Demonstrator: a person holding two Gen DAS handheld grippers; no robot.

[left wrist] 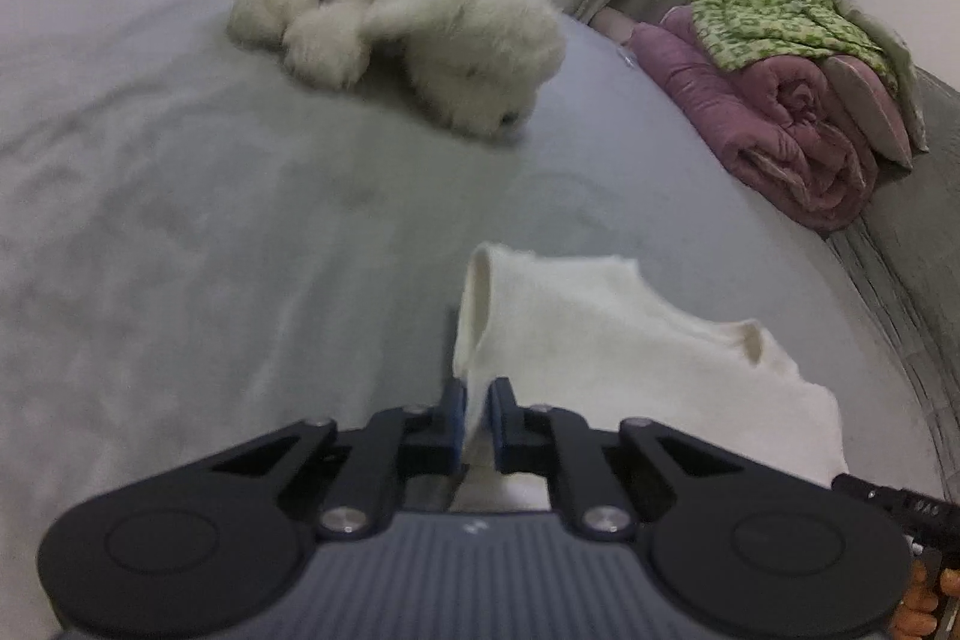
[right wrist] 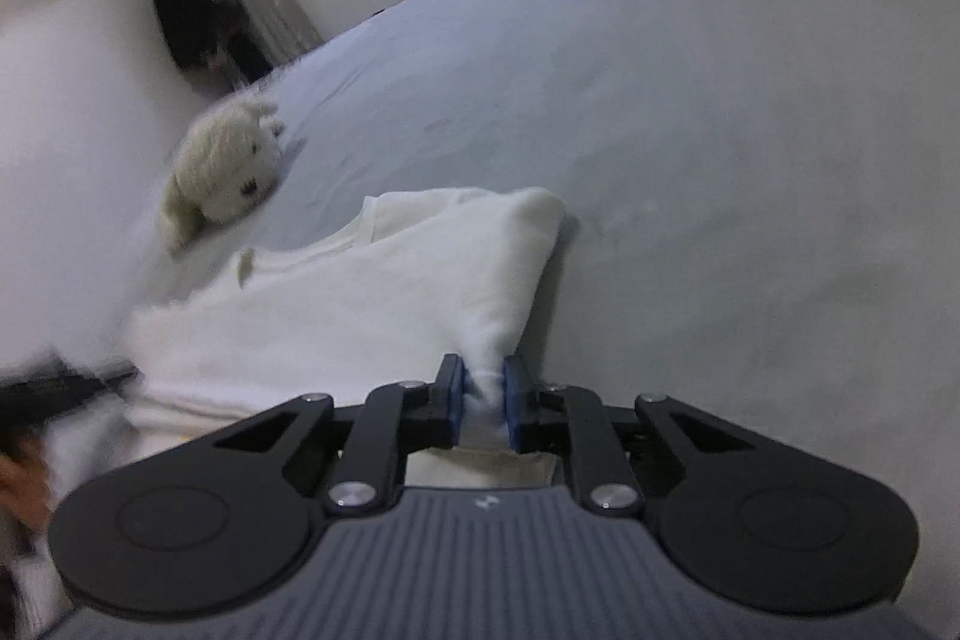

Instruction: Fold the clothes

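**Both jaws pinched on the white garment**

My left gripper [left wrist: 477, 415] and right gripper [right wrist: 485, 403] each have their jaws nearly closed, clamping a bunched edge of the white garment [left wrist: 606, 334], which lies on the grey bed [left wrist: 180, 220]. A fluffy white toy dog [left wrist: 396, 22] lies at 11 o'clock from my left jaws.

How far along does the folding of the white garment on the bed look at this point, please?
Done: the white garment is already picked out and lying on the grey bedspread. In hand: the left gripper and right gripper each pinch an edge of it, the cloth bunched between the pads. Left: no tidy fold shows yet, so the folding itself remains. The white plush toy lies apart, beyond it.
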